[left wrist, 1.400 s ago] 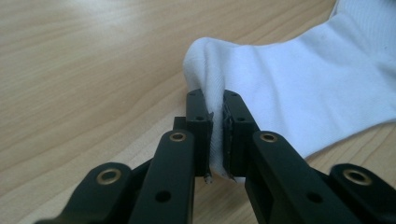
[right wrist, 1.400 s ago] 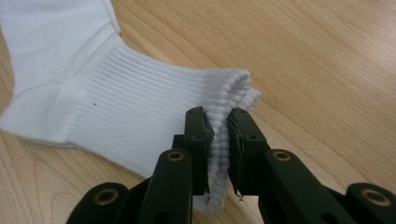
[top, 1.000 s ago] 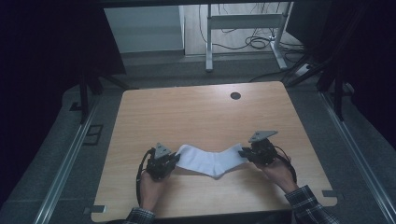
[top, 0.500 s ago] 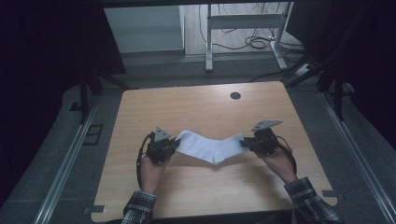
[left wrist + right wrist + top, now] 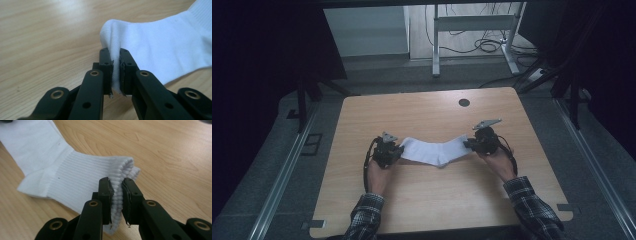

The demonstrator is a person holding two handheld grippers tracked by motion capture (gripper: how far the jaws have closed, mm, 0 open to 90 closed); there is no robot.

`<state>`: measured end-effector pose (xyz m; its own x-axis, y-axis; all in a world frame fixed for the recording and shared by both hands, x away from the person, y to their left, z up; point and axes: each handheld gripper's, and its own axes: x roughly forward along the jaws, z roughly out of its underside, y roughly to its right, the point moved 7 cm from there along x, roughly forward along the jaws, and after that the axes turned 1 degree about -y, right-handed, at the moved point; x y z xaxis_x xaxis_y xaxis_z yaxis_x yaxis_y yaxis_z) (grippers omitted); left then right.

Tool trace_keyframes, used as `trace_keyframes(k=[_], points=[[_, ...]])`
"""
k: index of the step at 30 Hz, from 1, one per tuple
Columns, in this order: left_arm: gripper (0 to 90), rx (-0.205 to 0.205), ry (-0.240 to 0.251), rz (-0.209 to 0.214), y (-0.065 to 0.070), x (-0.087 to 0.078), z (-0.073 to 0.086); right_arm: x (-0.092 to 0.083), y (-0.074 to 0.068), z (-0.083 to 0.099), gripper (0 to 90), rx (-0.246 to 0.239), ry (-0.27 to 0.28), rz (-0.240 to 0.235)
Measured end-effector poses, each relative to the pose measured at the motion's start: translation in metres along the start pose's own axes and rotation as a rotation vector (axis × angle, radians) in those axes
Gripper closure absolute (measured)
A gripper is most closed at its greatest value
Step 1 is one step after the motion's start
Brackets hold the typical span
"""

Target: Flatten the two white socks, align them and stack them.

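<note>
- High view: a white sock [image 5: 434, 151] is stretched across the table [image 5: 422, 112], near its middle.
- At 9 o'clock, the left gripper [image 5: 398, 150] has its fingers clamped on the toe end.
- At 3 o'clock, the right gripper [image 5: 468, 144] has its fingers pinched on the ribbed cuff.

sock [image 5: 434, 151] carried farther up table — both tongs too

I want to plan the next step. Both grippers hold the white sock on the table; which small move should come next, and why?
Probably draw the two grippers slightly apart. The left gripper pinches the toe end and the right gripper pinches the ribbed cuff, yet the sock sags in a bend between them on the table.
</note>
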<state>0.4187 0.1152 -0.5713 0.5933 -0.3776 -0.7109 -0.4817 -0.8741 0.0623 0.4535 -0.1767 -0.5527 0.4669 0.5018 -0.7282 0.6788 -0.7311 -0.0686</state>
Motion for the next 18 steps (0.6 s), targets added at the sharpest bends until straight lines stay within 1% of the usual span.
trace_keyframes(k=[3, 4, 6, 8, 10, 11, 16, 18], points=[[81.2, 0.015, -0.022, -0.017, 0.001, 0.008, 0.006, 0.008, 0.002, 0.007, 75.9, -0.005, -0.015, 0.004], [80.4, 0.026, -0.03, -0.025, 0.001, 0.011, 0.009, 0.01, 0.003, 0.009, 75.4, -0.01, -0.021, 0.007], [75.7, 0.027, -0.019, -0.035, 0.001, 0.012, 0.011, 0.013, 0.004, 0.014, 73.6, -0.011, -0.031, 0.014], [71.0, 0.005, -0.012, -0.037, -0.001, 0.012, 0.011, 0.016, 0.006, 0.017, 70.2, 0.004, -0.035, 0.007], [64.2, -0.013, -0.017, -0.029, -0.004, 0.012, 0.012, 0.017, 0.008, 0.017, 66.9, 0.018, -0.037, 0.002], [62.5, -0.023, -0.02, -0.026, -0.005, 0.012, 0.012, 0.017, 0.008, 0.017, 65.0, 0.017, -0.037, 0.003], [50.1, -0.034, -0.019, -0.048, -0.01, 0.01, 0.012, 0.016, 0.011, 0.018, 55.4, 0.027, -0.03, 0.01], [47.8, -0.041, -0.01, -0.047, -0.011, 0.009, 0.011, 0.016, 0.011, 0.018, 50.9, 0.02, -0.027, 0.012]])
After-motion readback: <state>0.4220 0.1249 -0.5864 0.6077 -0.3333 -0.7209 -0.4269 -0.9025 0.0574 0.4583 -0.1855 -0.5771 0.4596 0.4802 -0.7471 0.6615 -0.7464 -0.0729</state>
